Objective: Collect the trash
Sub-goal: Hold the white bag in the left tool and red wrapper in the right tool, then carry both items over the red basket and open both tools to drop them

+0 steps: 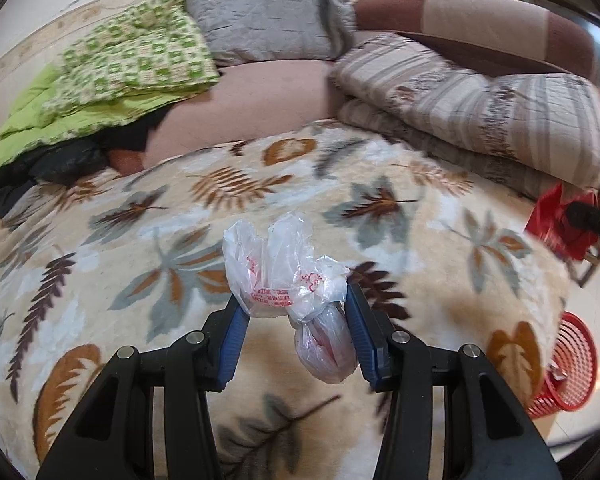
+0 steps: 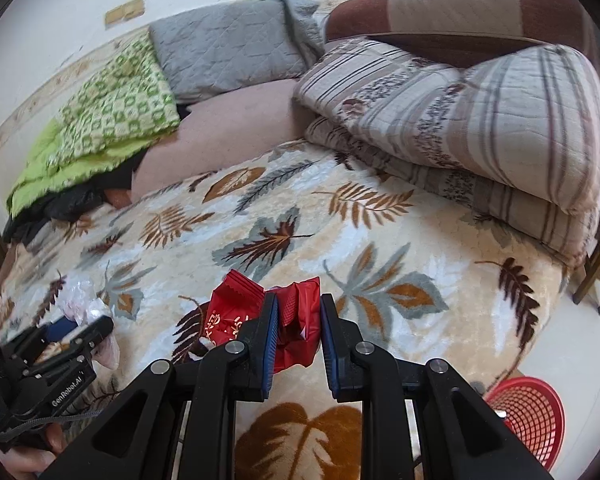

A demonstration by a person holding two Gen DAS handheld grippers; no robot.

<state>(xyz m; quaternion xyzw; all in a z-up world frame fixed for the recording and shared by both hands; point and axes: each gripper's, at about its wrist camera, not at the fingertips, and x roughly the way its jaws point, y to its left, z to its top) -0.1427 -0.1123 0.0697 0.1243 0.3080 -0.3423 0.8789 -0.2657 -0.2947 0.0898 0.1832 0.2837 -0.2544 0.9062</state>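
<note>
Above the blanket (image 1: 148, 240) near its front edge: left gripper (image 1: 296, 312), jaws part-open, pinching a white bag (image 1: 288, 272). Right view: right gripper (image 2: 299, 316), jaws narrow, clamping a red wrapper (image 2: 296, 332); basket (image 2: 532, 416) standing beyond the blanket's front-right corner.

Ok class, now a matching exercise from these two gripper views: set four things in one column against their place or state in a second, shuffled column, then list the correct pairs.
Things:
1. white plastic bag
2. red wrapper
3. red basket
4. striped quilt

Places or states:
A. on the floor beside the bed
B. folded at the far side of the bed
C. held in the left gripper
D. held in the right gripper

Pairs: 1-C, 2-D, 3-A, 4-B
</note>
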